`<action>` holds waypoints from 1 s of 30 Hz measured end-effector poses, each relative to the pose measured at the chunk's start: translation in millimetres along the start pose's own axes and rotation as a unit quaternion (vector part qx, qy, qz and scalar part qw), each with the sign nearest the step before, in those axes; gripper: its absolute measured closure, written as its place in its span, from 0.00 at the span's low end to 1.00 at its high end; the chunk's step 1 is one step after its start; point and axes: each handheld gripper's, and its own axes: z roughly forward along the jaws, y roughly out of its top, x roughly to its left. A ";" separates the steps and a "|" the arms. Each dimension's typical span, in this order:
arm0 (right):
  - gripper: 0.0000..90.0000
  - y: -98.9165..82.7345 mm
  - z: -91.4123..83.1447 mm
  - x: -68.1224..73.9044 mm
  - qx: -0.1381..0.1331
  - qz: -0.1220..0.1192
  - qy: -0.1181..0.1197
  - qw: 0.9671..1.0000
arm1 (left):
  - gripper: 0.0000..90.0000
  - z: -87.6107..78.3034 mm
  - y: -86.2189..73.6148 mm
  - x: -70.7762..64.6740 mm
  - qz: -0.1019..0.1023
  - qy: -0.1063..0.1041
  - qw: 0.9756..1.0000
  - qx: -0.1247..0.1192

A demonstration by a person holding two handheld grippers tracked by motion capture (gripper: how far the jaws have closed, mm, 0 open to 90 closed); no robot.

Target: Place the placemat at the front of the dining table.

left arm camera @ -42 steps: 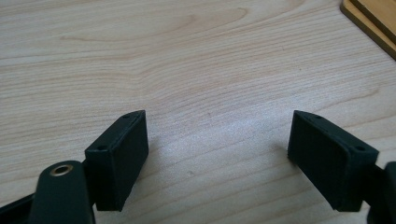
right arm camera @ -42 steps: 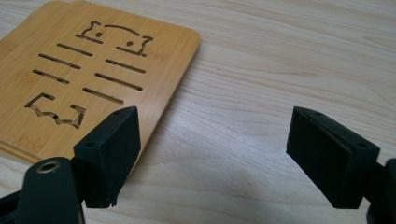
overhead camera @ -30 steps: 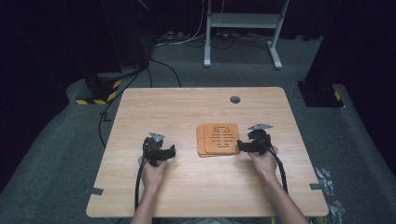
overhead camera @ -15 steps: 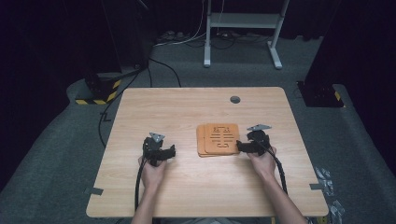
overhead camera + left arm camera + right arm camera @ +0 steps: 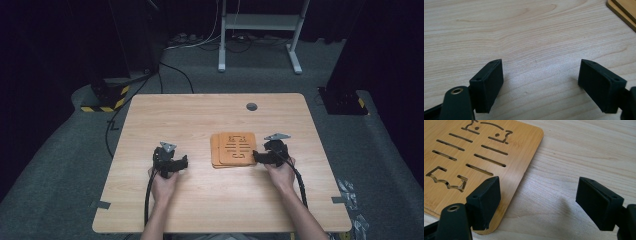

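Right hand-held gripper (image 5: 256,157) closer now, jaws apart, one over the bamboo trivets' (image 5: 233,149) corner.

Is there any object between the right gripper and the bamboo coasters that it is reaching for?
Nothing visible is. The right gripper is open at the right edge of the stacked bamboo coasters, one jaw already over the top coaster's corner, with only bare table beside.

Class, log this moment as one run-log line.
right gripper: open, at coaster stack edge | left gripper: open over bare table | nothing held
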 end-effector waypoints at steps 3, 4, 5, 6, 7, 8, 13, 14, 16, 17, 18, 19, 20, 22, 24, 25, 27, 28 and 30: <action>0.22 -0.4 0.5 0.0 -0.003 -0.002 0.000 1.000 | 0.22 0.1 0.0 -0.1 0.000 0.000 1.000 0.000; 0.22 -0.4 0.5 0.0 -0.003 -0.002 0.000 1.000 | 0.22 0.1 0.0 -0.1 0.000 0.000 1.000 0.000; 0.22 -0.6 0.6 -0.1 -0.003 -0.002 0.000 1.000 | 0.22 0.1 0.1 -0.1 0.000 0.000 1.000 0.000; 0.22 -1.0 0.8 0.1 -0.001 0.000 0.001 1.000 | 0.22 0.1 0.1 -0.1 0.000 0.000 1.000 0.000; 0.22 -1.2 0.9 0.4 -0.001 0.001 0.001 1.000 | 0.22 0.1 0.1 -0.1 0.000 0.000 1.000 0.000; 0.22 -1.2 0.9 0.4 -0.001 0.001 0.001 1.000 | 0.22 0.1 0.1 -0.1 0.000 0.000 1.000 0.000; 0.22 -1.5 1.2 0.2 -0.003 0.001 0.002 1.000 | 0.22 0.1 0.1 -0.1 0.000 0.000 1.000 0.000; 0.22 -1.5 1.0 -0.7 -0.003 -0.002 0.004 1.000 | 0.22 0.1 0.1 -0.1 0.000 0.000 1.000 0.000; 0.22 -2.2 1.2 -1.0 -0.004 0.000 0.006 1.000 | 0.22 0.0 0.1 -0.1 0.000 0.000 1.000 0.000; 0.22 -2.8 1.8 -1.2 -0.007 0.000 0.006 1.000 | 0.22 0.0 0.1 -0.3 0.000 0.000 1.000 0.000; 0.22 -3.4 2.2 -1.1 -0.007 0.002 0.007 1.000 | 0.22 0.0 -0.1 -1.2 0.000 -0.001 1.000 0.000; 0.22 -4.4 2.8 -1.5 -0.008 0.004 0.008 1.000 | 0.22 0.1 -0.1 -1.3 0.002 -0.004 1.000 -0.001; 0.22 -4.4 2.8 -1.5 -0.008 0.004 0.008 1.000 | 0.22 0.1 -0.1 -1.3 0.002 -0.004 1.000 -0.001; 0.22 -7.1 4.5 -3.2 -0.010 0.001 0.009 1.000 | 0.22 0.1 0.0 -1.2 0.005 -0.006 1.000 0.000; 0.22 -8.0 4.8 -3.8 -0.015 0.003 0.010 1.000 | 0.22 0.1 0.0 -1.1 0.006 -0.006 1.000 0.000; 0.22 -9.2 4.5 -5.7 -0.013 0.006 0.013 1.000 | 0.21 0.4 -0.1 -1.8 0.001 -0.007 1.000 0.000; 0.22 -9.9 5.1 -7.0 -0.019 0.002 0.012 1.000 | 0.20 0.4 0.3 -1.4 0.006 -0.011 1.000 0.003; 0.22 -11.3 5.3 -7.6 -0.020 0.011 0.017 1.000 | 0.19 0.5 0.5 -1.3 0.008 -0.012 1.000 0.004; 0.22 -13.3 6.0 -9.8 -0.026 0.014 0.023 0.999 | 0.18 0.6 1.0 -0.4 0.006 -0.027 1.000 0.002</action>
